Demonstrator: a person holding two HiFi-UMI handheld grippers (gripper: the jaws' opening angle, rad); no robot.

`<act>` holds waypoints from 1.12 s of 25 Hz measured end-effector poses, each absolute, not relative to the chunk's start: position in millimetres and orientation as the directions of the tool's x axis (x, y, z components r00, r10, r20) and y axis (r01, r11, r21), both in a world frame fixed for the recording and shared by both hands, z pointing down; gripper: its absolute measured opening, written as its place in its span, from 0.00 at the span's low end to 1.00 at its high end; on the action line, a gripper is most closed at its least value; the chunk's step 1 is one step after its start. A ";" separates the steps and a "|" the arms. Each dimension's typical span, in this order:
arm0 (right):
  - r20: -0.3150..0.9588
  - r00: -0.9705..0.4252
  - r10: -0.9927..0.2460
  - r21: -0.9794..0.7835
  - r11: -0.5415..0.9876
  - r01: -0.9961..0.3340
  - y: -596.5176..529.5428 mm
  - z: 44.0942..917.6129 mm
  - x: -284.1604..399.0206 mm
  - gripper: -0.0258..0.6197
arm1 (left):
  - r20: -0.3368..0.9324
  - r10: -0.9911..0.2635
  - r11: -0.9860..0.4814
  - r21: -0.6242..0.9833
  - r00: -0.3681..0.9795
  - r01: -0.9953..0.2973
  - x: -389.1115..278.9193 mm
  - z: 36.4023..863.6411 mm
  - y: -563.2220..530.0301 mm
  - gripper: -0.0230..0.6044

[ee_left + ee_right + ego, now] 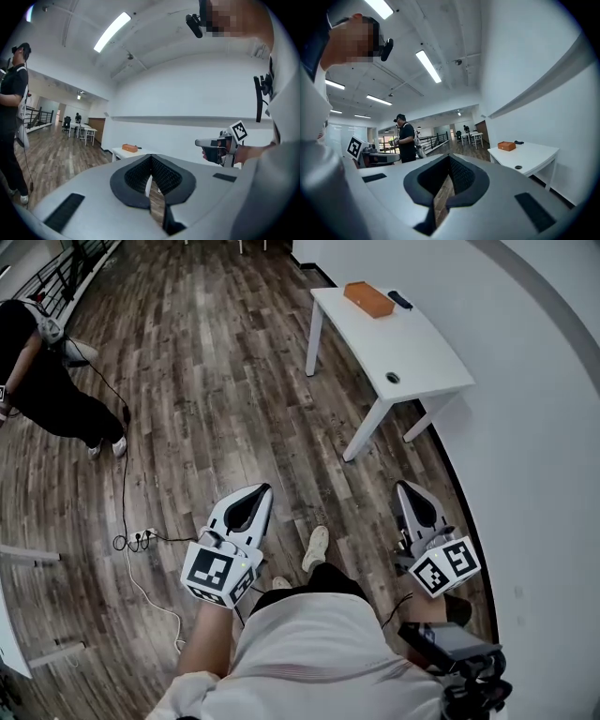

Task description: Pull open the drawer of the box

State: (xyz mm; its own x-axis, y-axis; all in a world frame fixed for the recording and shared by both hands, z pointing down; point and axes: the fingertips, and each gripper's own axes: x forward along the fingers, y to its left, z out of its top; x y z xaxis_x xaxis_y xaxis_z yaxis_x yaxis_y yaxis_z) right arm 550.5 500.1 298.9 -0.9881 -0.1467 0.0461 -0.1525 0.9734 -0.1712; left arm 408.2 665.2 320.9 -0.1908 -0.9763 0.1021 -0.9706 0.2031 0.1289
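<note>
Holding grey left gripper point(260, 491) and right gripper point(404, 487) pressed together, well apart from flat orange box point(367, 299); could shove it unless spread.

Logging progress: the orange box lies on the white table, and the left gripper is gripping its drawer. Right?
Not quite. The orange box lies on the white table, but the left gripper is shut on nothing, far from it, as the head view shows.

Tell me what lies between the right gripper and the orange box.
In the head view, between the right gripper and the orange box lie only bare wood floor, then the white table's top with its round hole.
</note>
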 end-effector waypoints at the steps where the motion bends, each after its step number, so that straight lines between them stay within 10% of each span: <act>1: 0.047 -0.987 -0.153 -0.174 0.972 -0.159 497.3 300.5 547.4 0.04 | 0.106 -0.977 0.197 0.126 -0.184 -0.972 404.4 322.4 660.7 0.05; 28: 0.007 -0.997 -0.076 -0.244 0.967 -0.075 233.7 317.4 290.2 0.04 | 0.161 -0.951 0.276 0.068 -0.263 -0.959 170.3 318.9 414.5 0.05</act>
